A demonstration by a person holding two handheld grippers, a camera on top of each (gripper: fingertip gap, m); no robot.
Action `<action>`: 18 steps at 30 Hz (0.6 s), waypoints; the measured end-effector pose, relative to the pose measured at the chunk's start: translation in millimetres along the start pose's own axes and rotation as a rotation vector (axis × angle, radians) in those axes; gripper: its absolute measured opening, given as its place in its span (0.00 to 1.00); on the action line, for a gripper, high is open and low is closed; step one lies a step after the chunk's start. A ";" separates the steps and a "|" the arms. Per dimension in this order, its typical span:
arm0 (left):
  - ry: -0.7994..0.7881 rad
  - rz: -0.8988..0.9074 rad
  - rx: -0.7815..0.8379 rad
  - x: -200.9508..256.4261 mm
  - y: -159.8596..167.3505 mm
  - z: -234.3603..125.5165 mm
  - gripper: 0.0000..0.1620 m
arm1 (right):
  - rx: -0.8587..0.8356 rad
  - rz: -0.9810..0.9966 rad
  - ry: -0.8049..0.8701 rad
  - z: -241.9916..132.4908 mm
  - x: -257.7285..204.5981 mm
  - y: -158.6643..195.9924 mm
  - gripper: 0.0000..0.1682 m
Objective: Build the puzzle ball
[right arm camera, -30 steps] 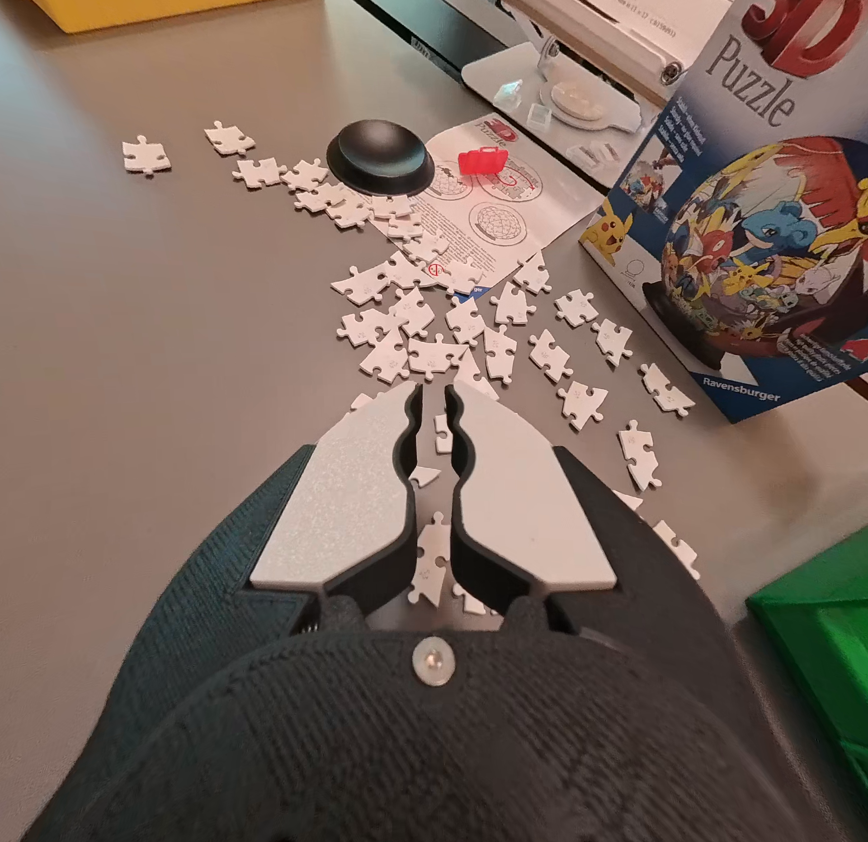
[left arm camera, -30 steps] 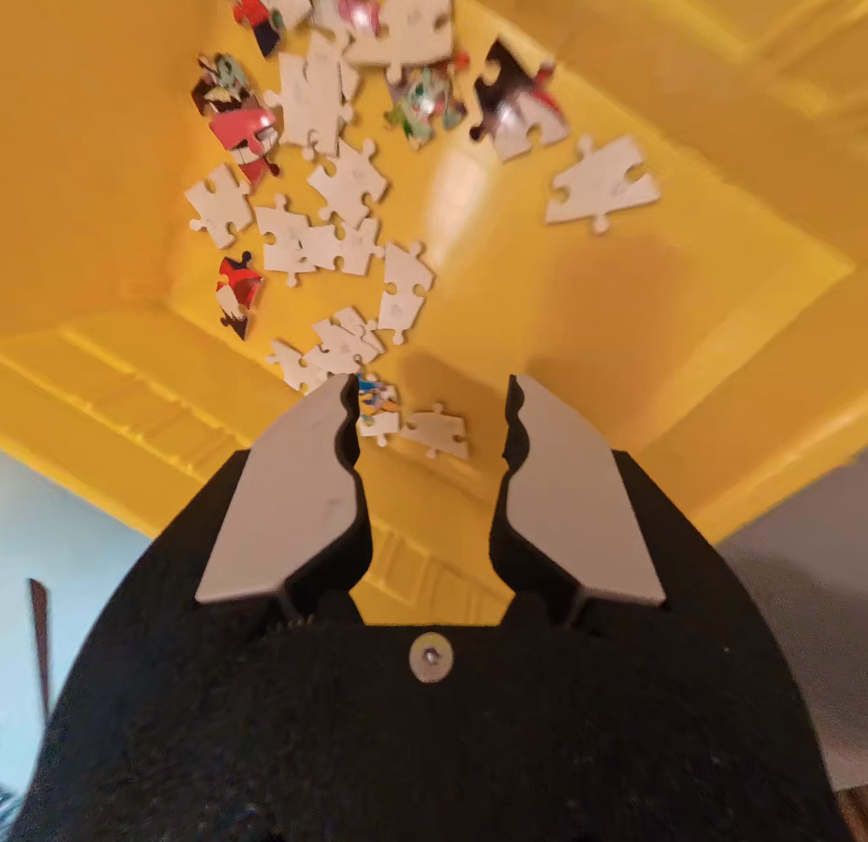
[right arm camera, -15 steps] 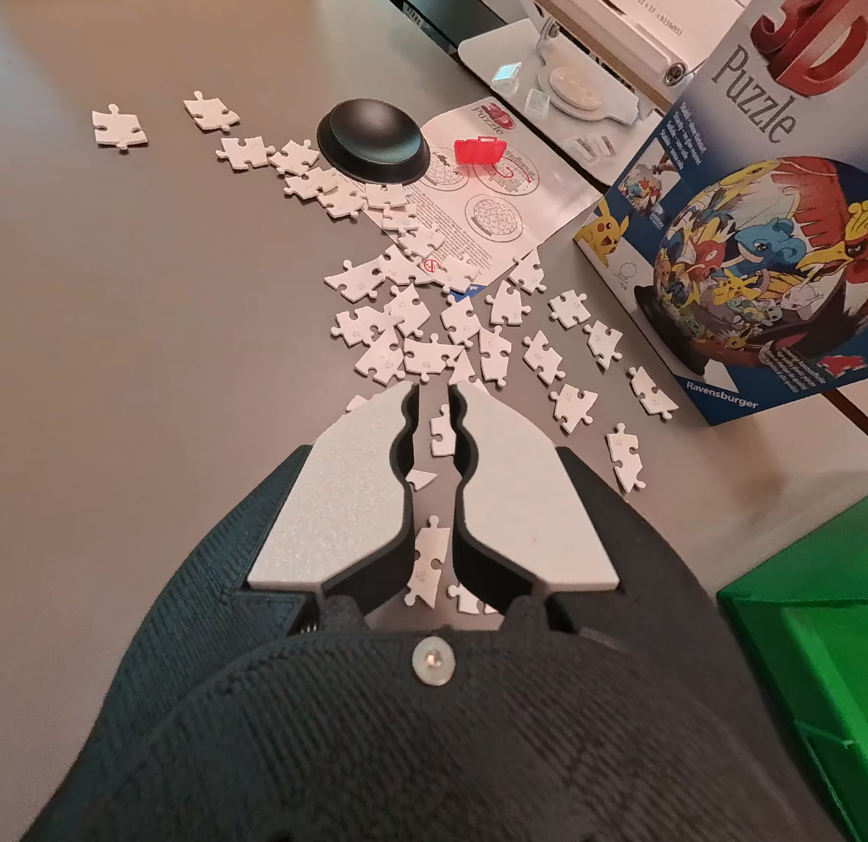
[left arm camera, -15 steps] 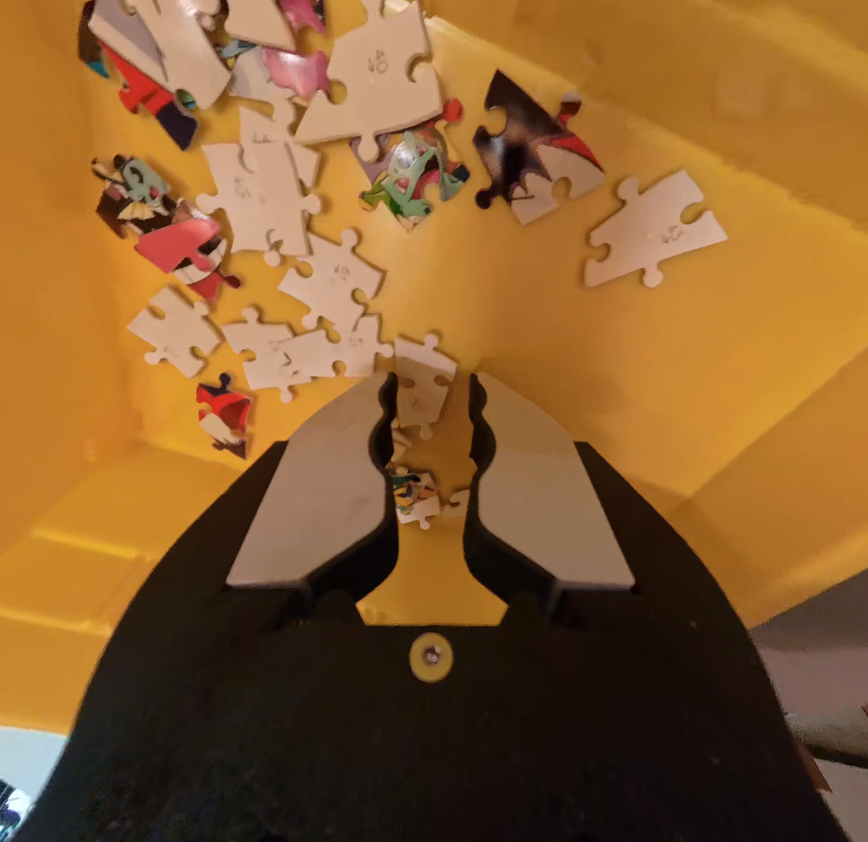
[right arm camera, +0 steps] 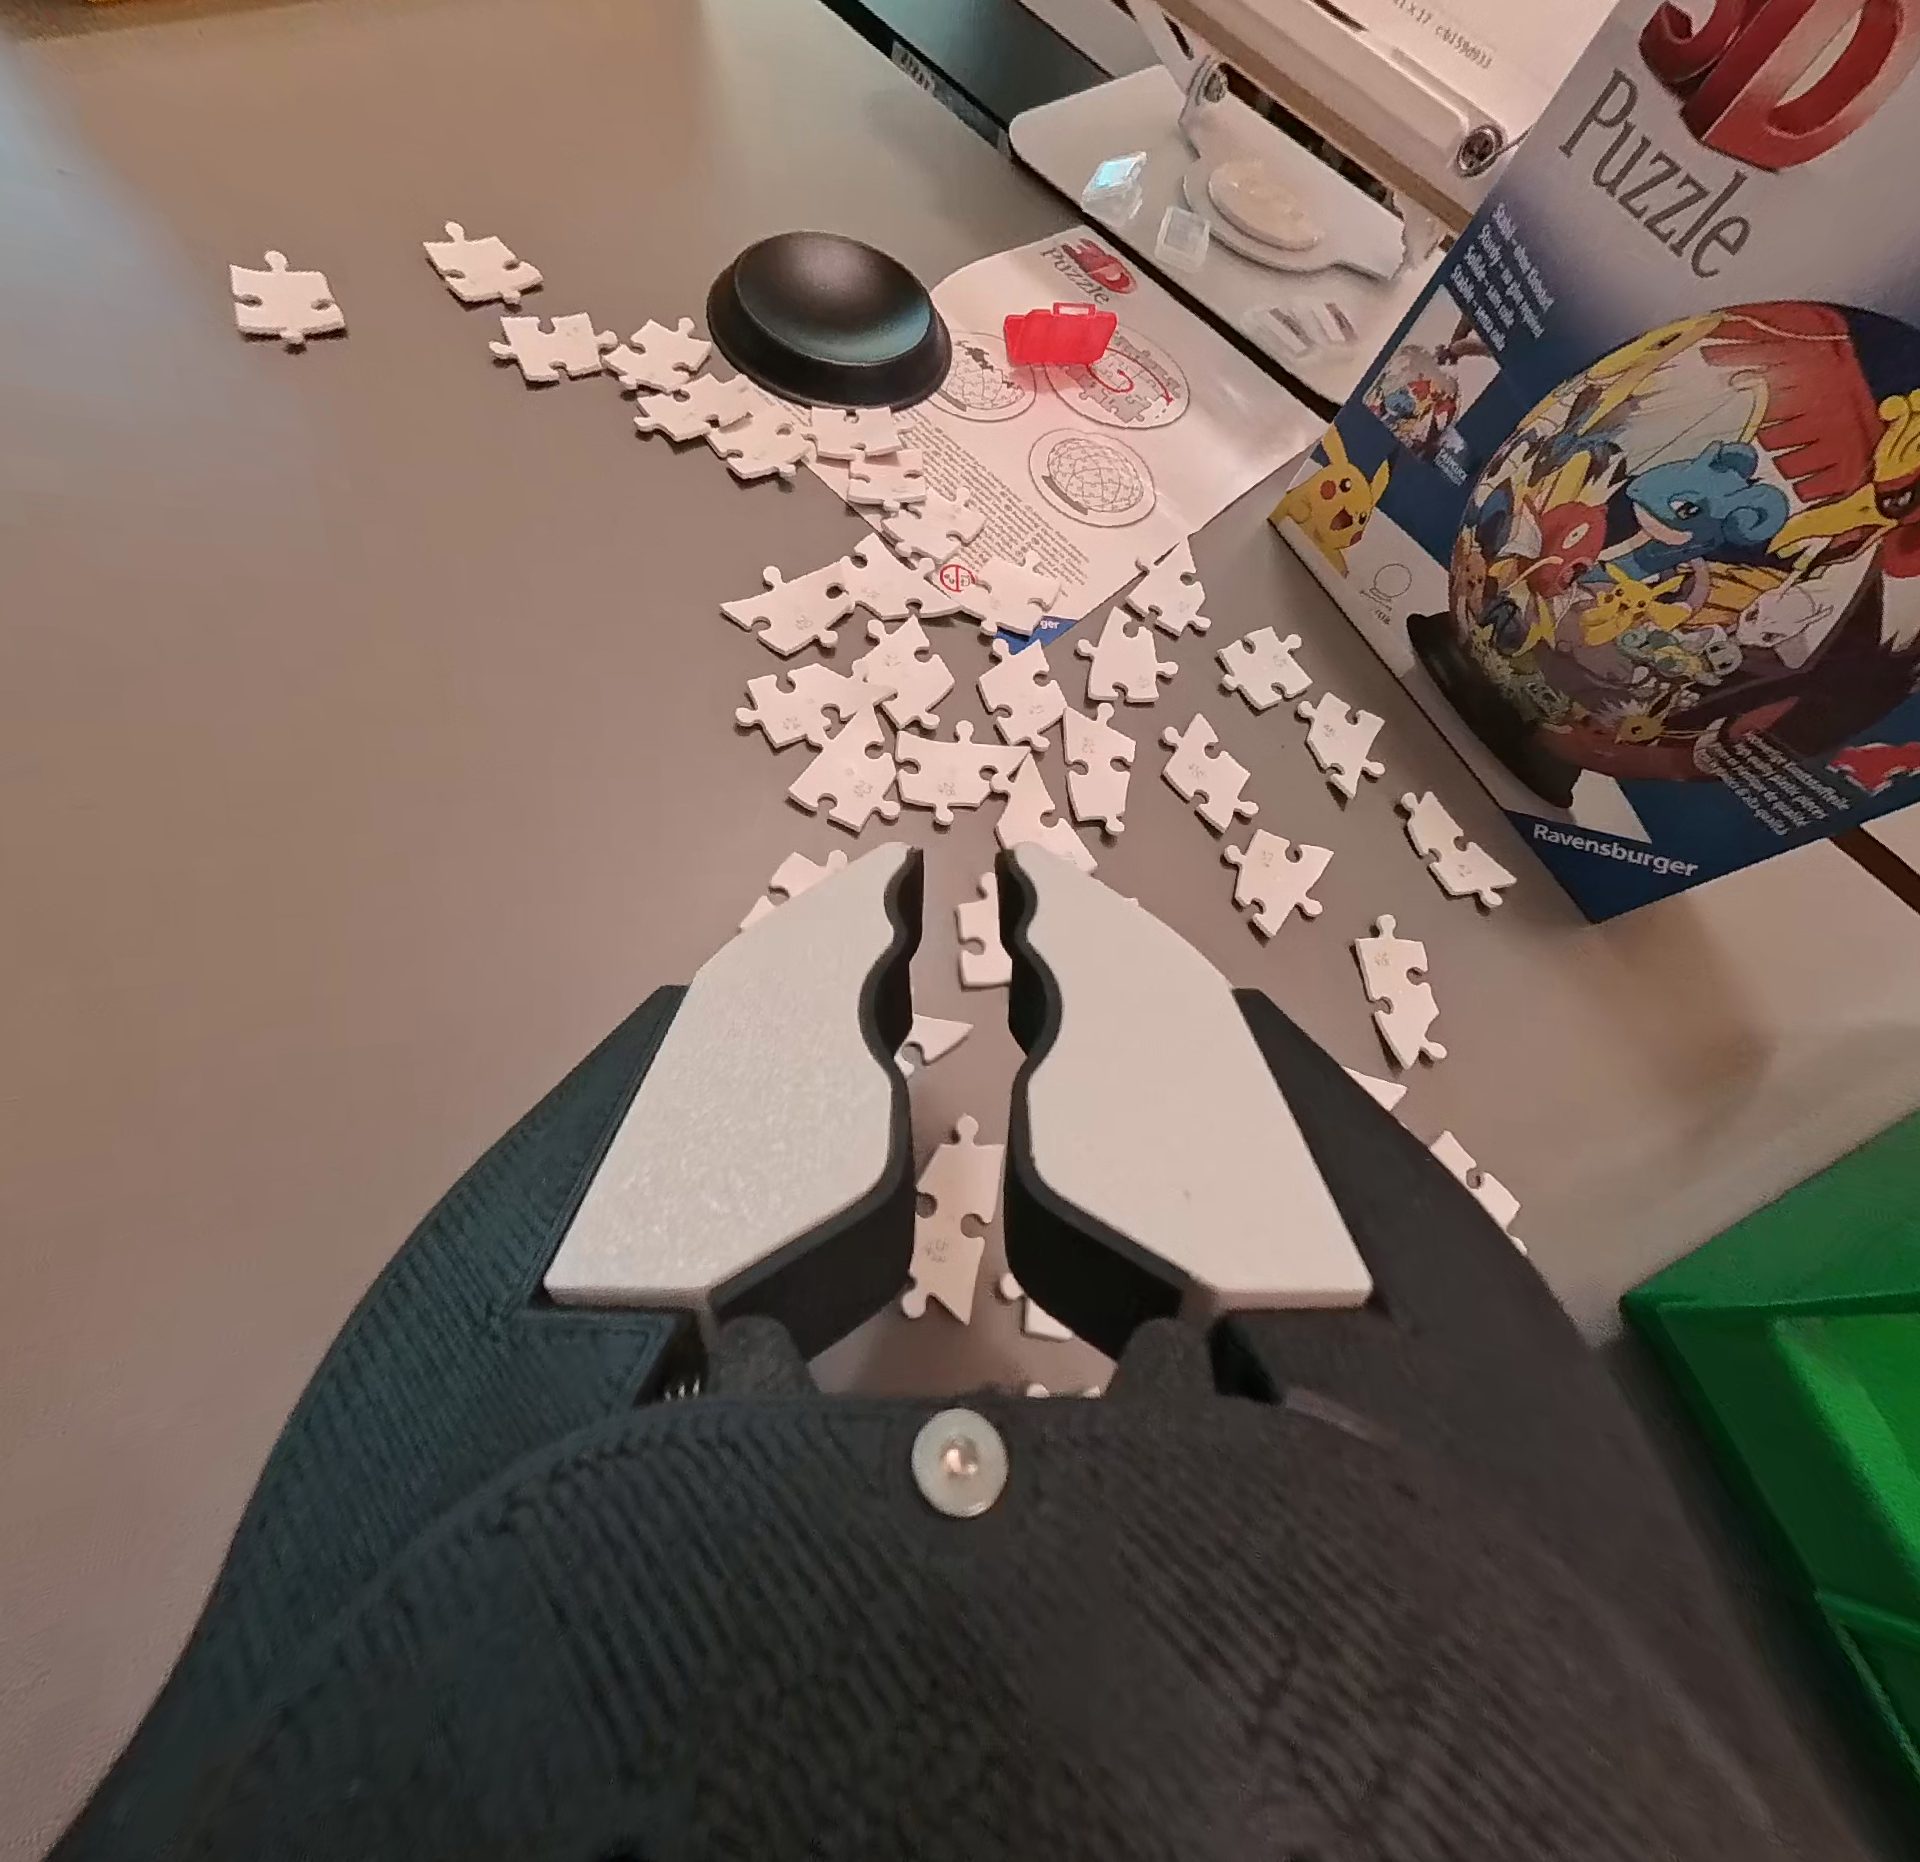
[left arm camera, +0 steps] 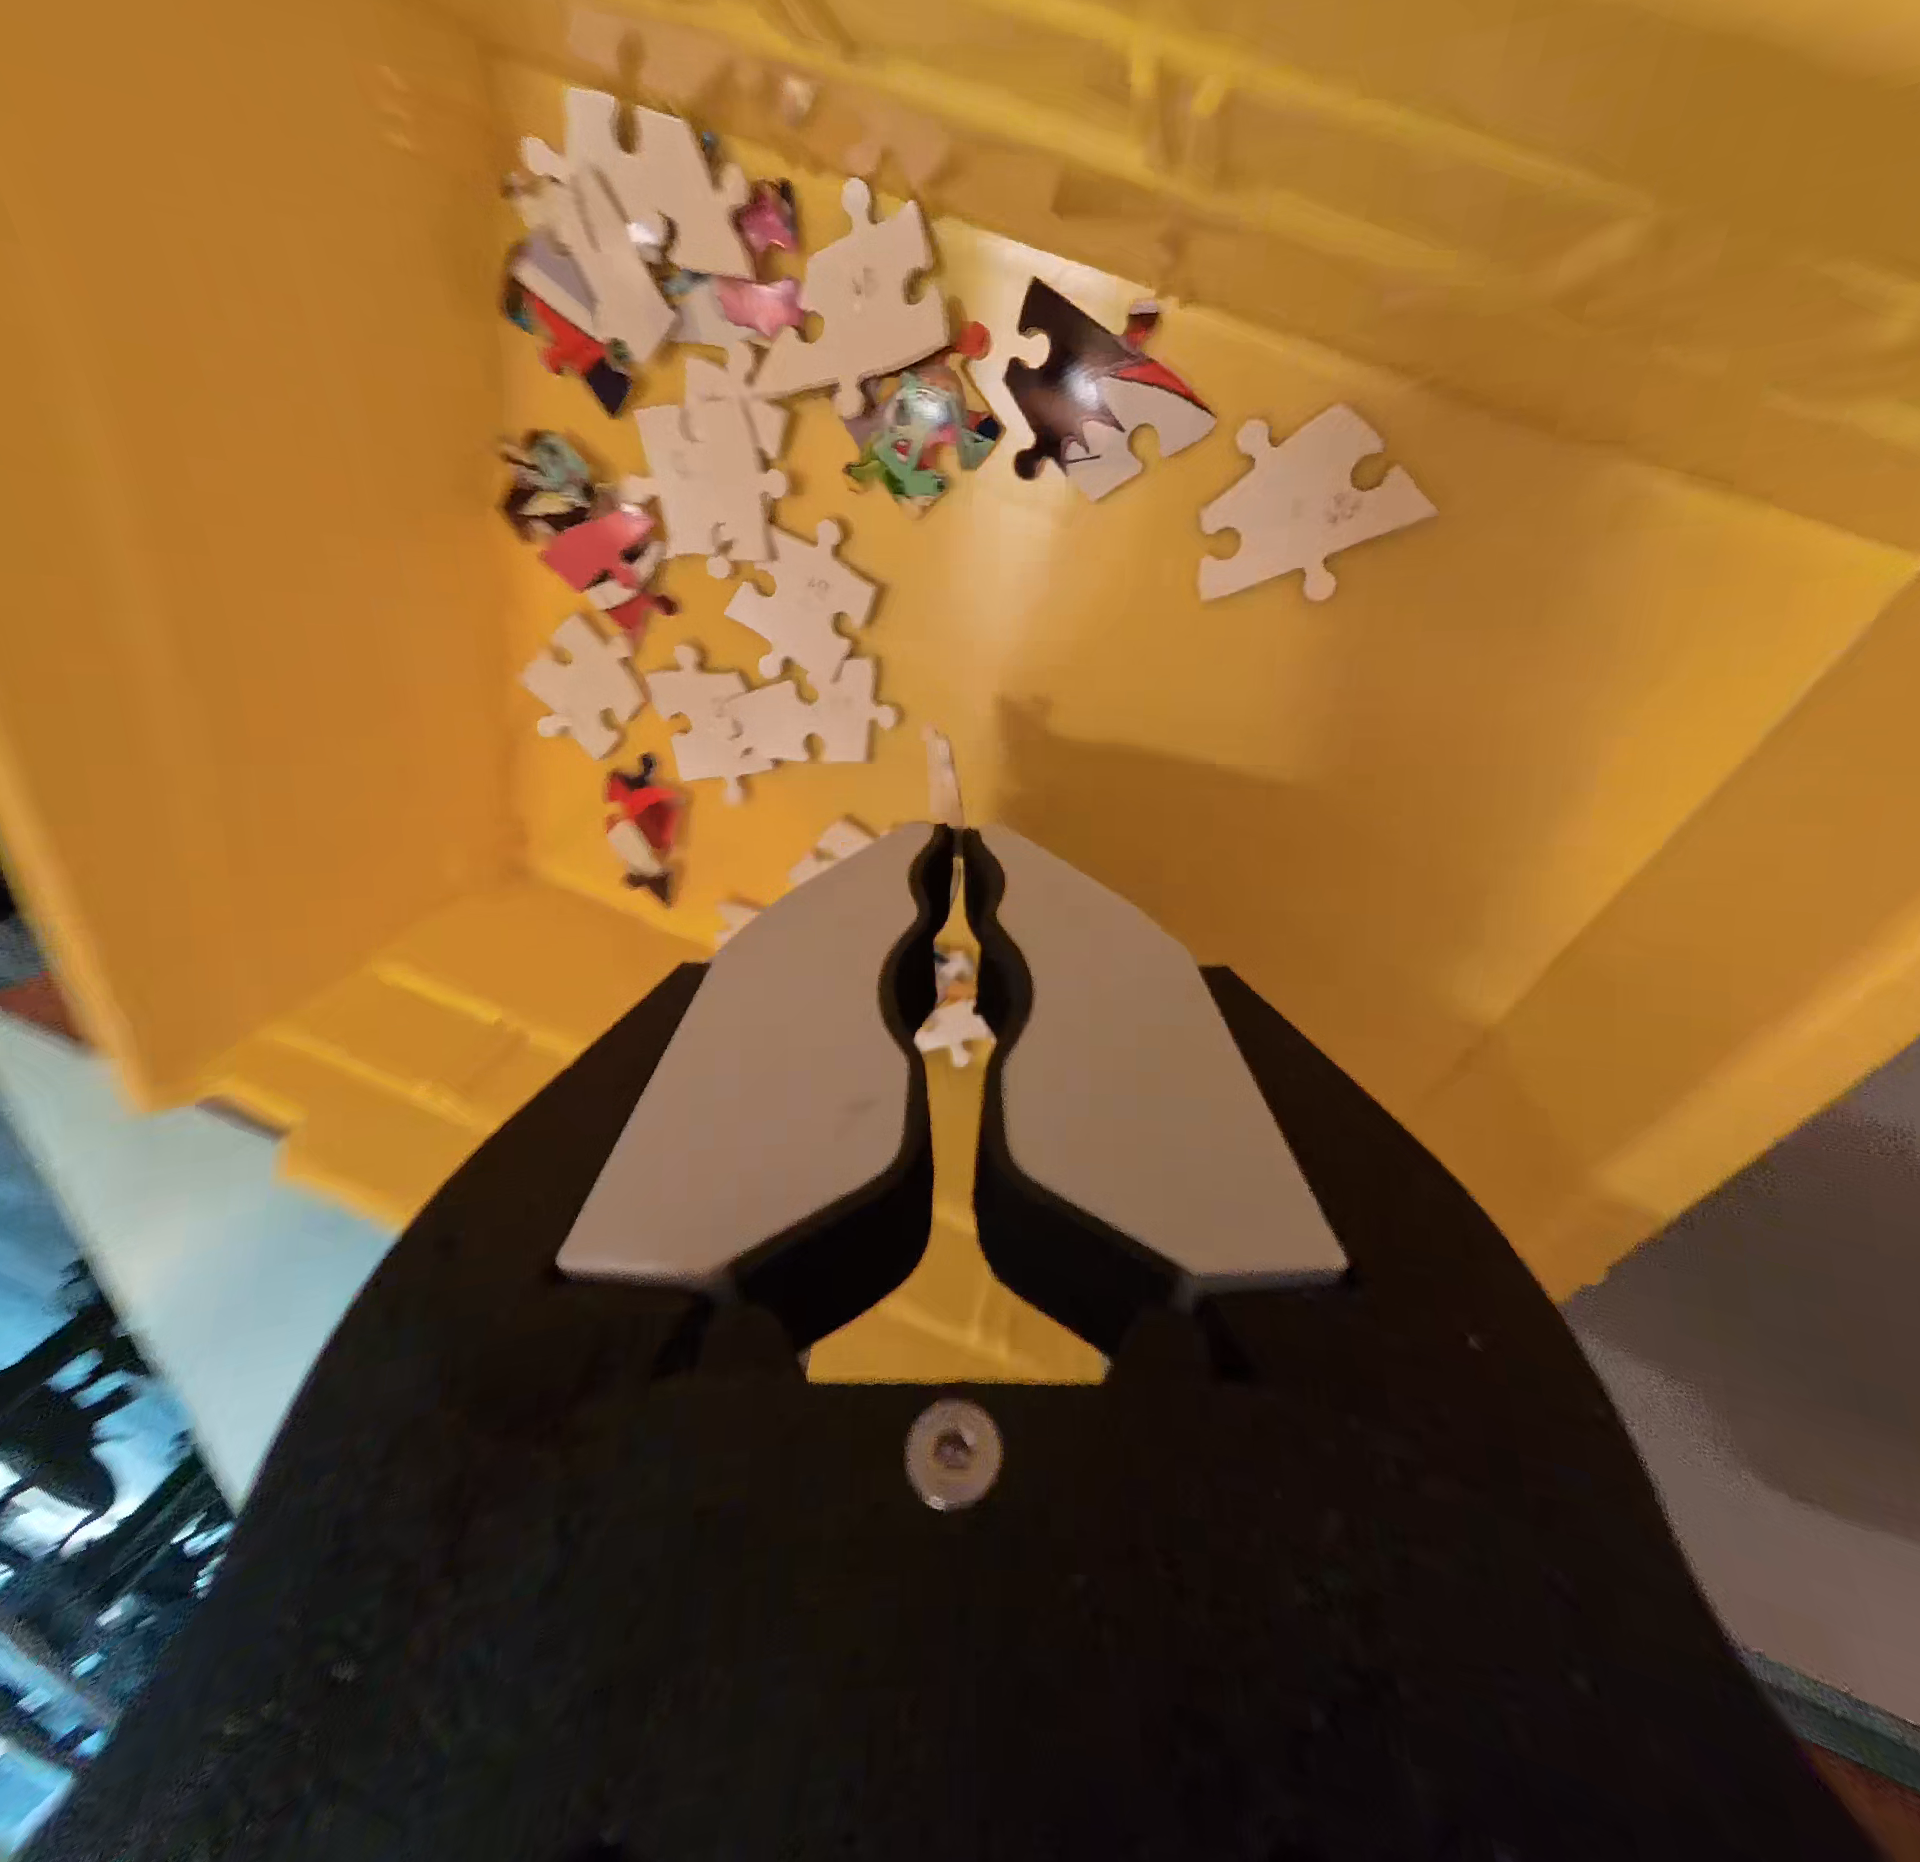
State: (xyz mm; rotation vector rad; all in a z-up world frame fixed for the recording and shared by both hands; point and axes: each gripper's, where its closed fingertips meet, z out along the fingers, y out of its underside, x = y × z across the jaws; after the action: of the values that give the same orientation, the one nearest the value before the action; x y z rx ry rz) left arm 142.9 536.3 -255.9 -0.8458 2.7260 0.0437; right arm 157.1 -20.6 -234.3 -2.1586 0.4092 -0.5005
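In the left wrist view my left gripper (left arm camera: pixel 956 836) is inside a yellow bin (left arm camera: pixel 1351 877), shut on a white puzzle piece (left arm camera: pixel 943 778) held edge-on, lifted off the bin floor. Several more pieces (left arm camera: pixel 800 597) lie on the bin floor, some white side up, some coloured. In the right wrist view my right gripper (right arm camera: pixel 961 862) hovers low over the grey table (right arm camera: pixel 364 773), jaws slightly apart and empty. Several white pieces (right arm camera: pixel 945 763) are scattered ahead of and under it. A black round stand (right arm camera: pixel 826 321) sits beyond them.
An instruction sheet (right arm camera: pixel 1049 441) with a small red plastic part (right arm camera: pixel 1060 337) lies by the stand. The puzzle box (right arm camera: pixel 1662 524) stands at the right. A green bin (right arm camera: pixel 1808 1428) is at the lower right. A white shelf edge (right arm camera: pixel 1299 56) runs behind. There is about 55 cm between the tips of the two grippers.
My left gripper moved into the bin, closed on a white piece and lifted it, pulling back. My right gripper drifted only slightly over the table pieces.
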 end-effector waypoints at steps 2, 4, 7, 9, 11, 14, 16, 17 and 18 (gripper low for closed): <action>-0.109 0.029 0.070 -3.6 -13.6 -28.9 0.01 | 0.009 0.001 -0.007 0.3 -1.9 -0.1 0.08; -0.200 0.079 0.203 4.3 -44.2 -61.7 0.01 | 0.016 0.007 -0.020 2.5 -4.1 0.4 0.08; -0.326 0.223 0.401 33.5 -103.8 -102.5 0.01 | 0.014 0.032 -0.040 8.9 -6.3 1.1 0.08; -0.374 0.318 0.516 63.4 -147.5 -118.0 0.01 | 0.014 0.060 -0.043 13.0 -6.2 -0.4 0.08; -0.413 0.420 0.616 96.8 -192.5 -124.0 0.01 | 0.027 0.096 -0.056 16.0 -7.2 -4.5 0.08; -0.487 0.543 0.745 144.0 -257.8 -125.4 0.01 | 0.057 0.152 -0.072 19.1 -6.9 -14.5 0.08; -0.485 0.601 0.807 172.3 -293.9 -119.1 0.01 | 0.050 0.131 -0.060 25.6 -1.5 -16.3 0.09; -0.472 0.623 0.824 183.4 -308.7 -113.1 0.01 | 0.034 0.120 -0.057 31.5 2.0 -14.8 0.09; -0.458 0.636 0.842 192.5 -322.3 -106.7 0.01 | 0.010 0.118 -0.054 38.3 6.0 -12.1 0.09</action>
State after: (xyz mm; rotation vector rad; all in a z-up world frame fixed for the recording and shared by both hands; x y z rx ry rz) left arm 143.6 151.7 -189.5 0.2452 2.1299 -0.6400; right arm 182.3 9.5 -244.3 -2.1191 0.4996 -0.3768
